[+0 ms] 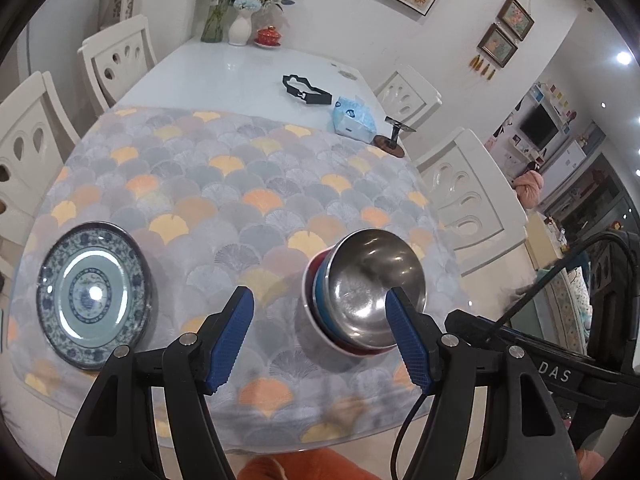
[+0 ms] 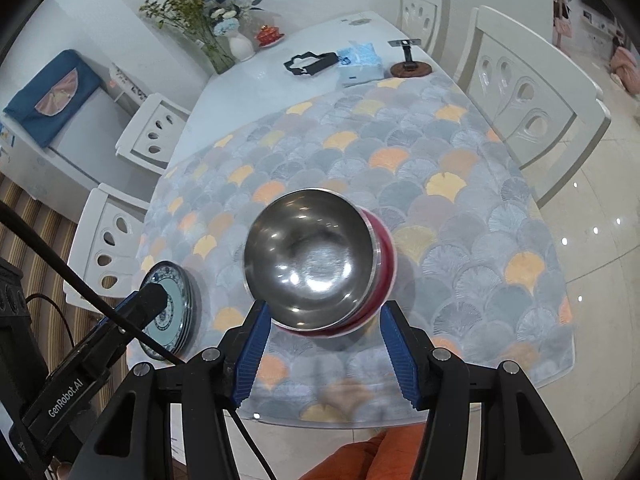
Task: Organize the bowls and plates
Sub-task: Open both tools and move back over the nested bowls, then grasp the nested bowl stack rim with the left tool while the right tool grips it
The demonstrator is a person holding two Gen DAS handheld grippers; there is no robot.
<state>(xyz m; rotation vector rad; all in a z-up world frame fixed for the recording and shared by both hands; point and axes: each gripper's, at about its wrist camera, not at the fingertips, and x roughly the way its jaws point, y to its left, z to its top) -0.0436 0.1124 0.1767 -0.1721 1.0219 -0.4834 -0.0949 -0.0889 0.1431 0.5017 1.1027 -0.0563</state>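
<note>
Blue-and-white porcelain plates (image 1: 94, 294) sit stacked at the left edge of the fan-patterned cloth (image 1: 240, 184), well apart from the bowls. Left gripper (image 1: 320, 312) hovers with fingers spread, nothing between them. Over to the right, the steel bowl (image 2: 310, 258) tops a nested stack (image 2: 384, 248), and the right gripper (image 2: 324, 320) has its fingers spread just beside that stack's near rim, not pinching.

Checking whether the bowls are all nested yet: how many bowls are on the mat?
3 visible, all in one stack: a steel bowl on top, a blue one beneath, a red one lower. More may hide inside the stack.
</note>
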